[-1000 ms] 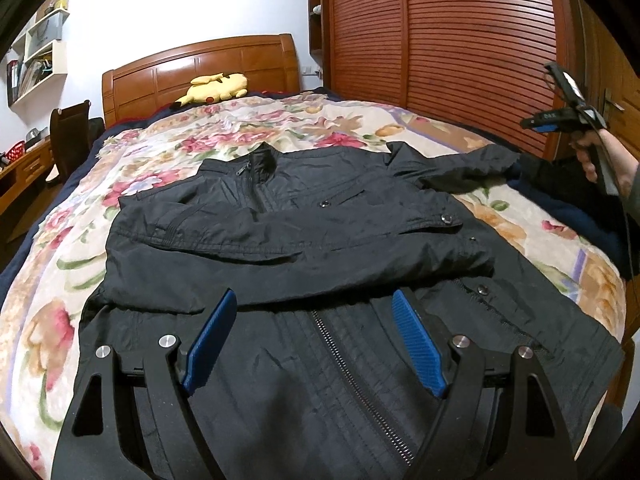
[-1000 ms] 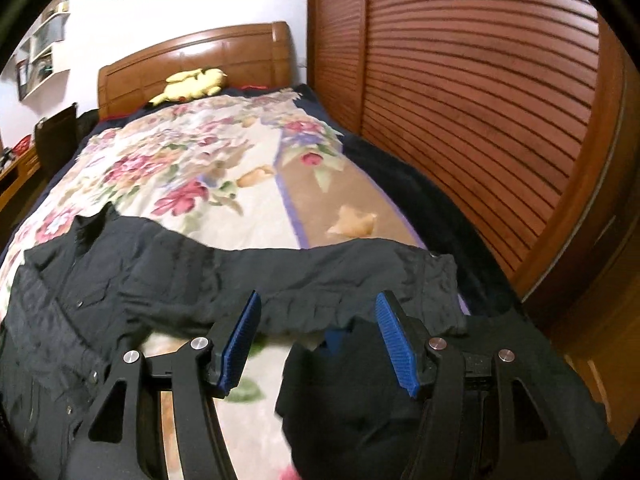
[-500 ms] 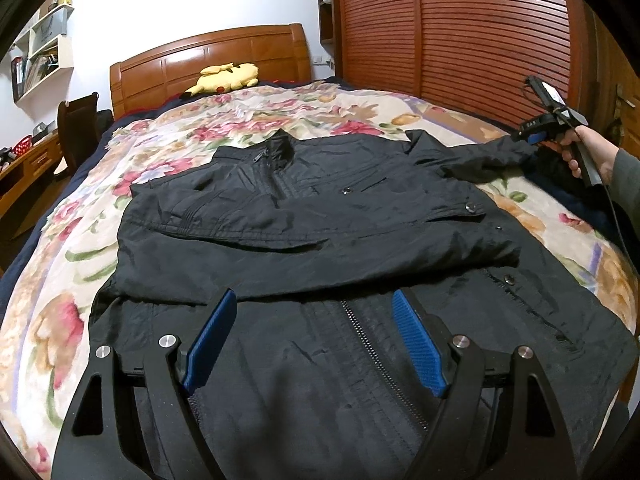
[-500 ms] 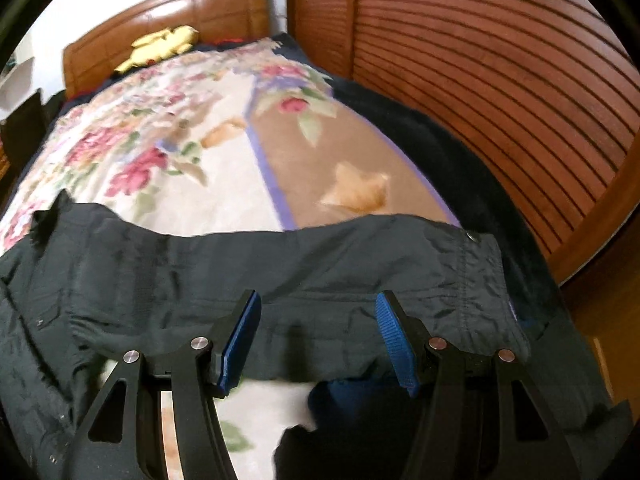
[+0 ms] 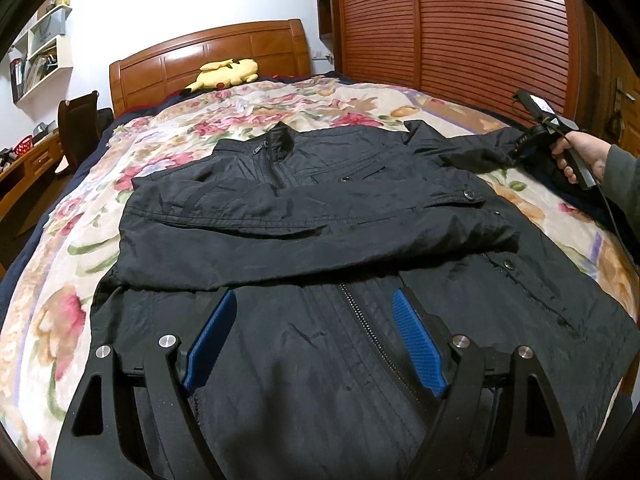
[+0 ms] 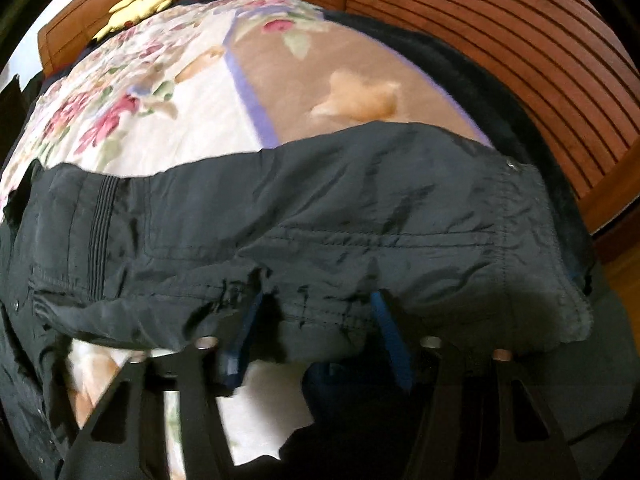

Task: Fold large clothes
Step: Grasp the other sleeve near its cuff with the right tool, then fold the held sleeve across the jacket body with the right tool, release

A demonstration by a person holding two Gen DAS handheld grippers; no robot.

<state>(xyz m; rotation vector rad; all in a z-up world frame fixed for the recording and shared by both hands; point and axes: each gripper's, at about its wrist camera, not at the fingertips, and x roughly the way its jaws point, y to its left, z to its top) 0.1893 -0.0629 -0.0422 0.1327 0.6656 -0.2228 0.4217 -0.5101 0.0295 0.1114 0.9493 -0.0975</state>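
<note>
**Right gripper** point(image 6: 316, 332): mine, at the outstretched sleeve point(image 6: 320, 224) of the black jacket point(image 5: 320, 216). Jaws closing, with the sleeve's near hem edge between them; the blur keeps me from telling whether the pads already press on the cloth.

**Left gripper** point(image 5: 310, 338): mine, jaws wide apart, nothing between them, poised over the jacket's lower front beside the zipper point(image 5: 372, 332).

**Jacket**: flat on the floral bedspread point(image 5: 60, 280), collar toward the headboard point(image 5: 208, 60), hem toward me. One sleeve is already folded across the chest.

**Key relation**: the free sleeve runs sideways away from the jacket's body toward the slatted wardrobe door point(image 5: 460, 32), cuff point(image 6: 552, 264) outermost. My right gripper meets it partway along, short of the cuff. I judge the fold must carry it back across the jacket's body, along the sleeve's own long axis; the right hand point(image 5: 580, 156) is the nearer.

**Containers**: none on the bed.

**Other**: yellow plush toy point(image 5: 226, 74) at the headboard, well apart from the jacket.
</note>
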